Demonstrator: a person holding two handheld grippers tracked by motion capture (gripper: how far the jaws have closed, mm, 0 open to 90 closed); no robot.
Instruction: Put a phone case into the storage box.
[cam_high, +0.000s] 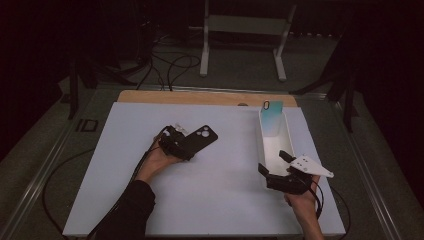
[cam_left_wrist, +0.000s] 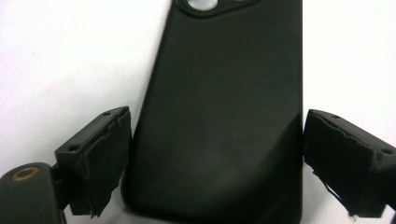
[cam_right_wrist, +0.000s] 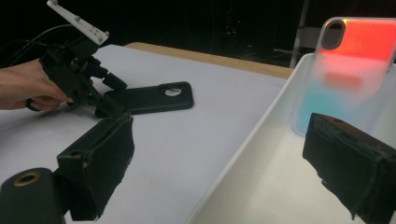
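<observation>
Between left claw jaws, black case, unpinched

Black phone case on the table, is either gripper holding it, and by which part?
Not gripped: the left gripper straddles the black phone case's bottom end, jaws apart. The right gripper holds nothing.

Matt and glossy surfaces

A matt, smooth black phone case is seen on a smooth white board; a glossy translucent case stands in a white plastic bin.
</observation>
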